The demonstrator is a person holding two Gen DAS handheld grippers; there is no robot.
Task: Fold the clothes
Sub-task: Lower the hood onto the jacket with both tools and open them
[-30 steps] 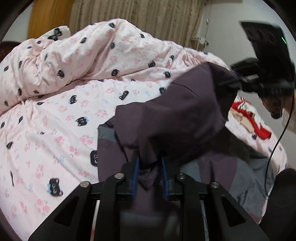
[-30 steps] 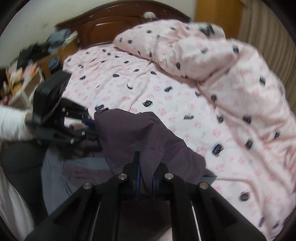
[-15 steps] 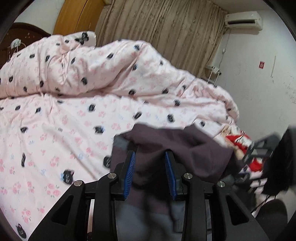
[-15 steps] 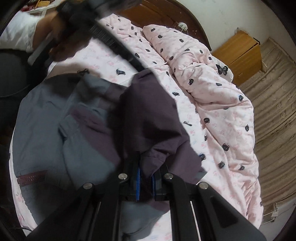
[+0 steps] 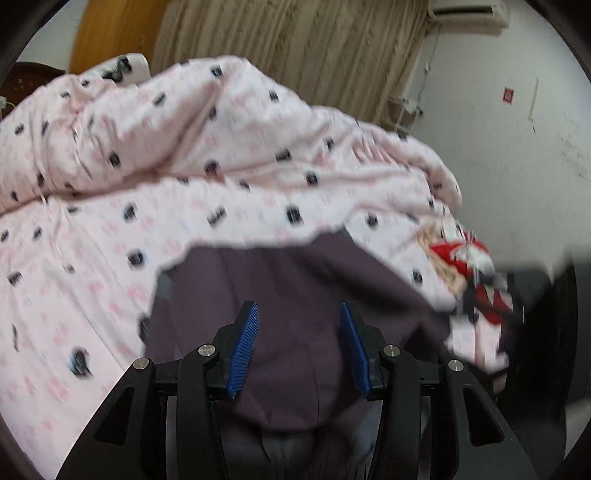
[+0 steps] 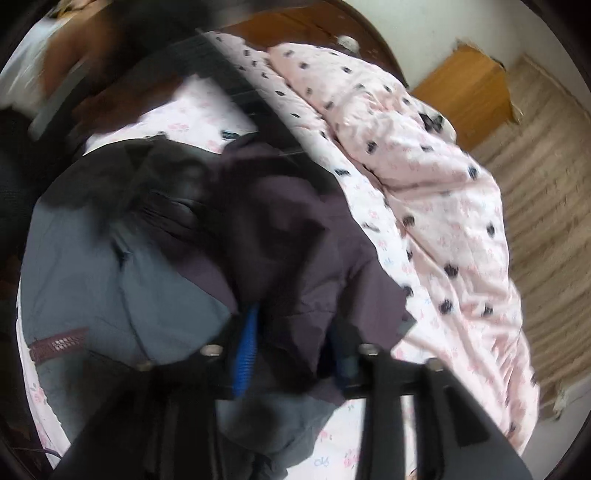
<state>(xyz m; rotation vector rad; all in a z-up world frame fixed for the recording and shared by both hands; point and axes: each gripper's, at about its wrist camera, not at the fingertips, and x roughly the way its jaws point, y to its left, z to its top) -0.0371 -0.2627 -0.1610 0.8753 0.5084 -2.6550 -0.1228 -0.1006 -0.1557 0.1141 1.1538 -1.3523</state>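
Observation:
A purple and grey jacket [image 5: 295, 295] lies on the pink cat-print bed sheet [image 5: 92, 258]. Its purple half is turned over the grey part [image 6: 92, 258]. My left gripper [image 5: 299, 347] is open just above the purple cloth, its blue pads [image 5: 243, 347] wide apart with nothing pinched. My right gripper [image 6: 295, 350] is also open, and a fold of the jacket [image 6: 295, 229] is loose between its jaws. The right wrist view is blurred. In it the left gripper [image 6: 229, 74] shows as a dark streak at the upper left, with a person's arm [image 6: 70, 55] behind it.
A bunched pink duvet [image 5: 221, 129] fills the far side of the bed. A red and white item [image 5: 458, 258] lies at the bed's right edge. Curtains [image 5: 295, 48], a wooden cabinet [image 6: 465, 85] and a dark headboard [image 6: 295, 22] ring the bed.
The left gripper let go of the jacket and opened wider. The right gripper, shut on the cloth until half a second ago, has opened. The purple half now lies folded over.

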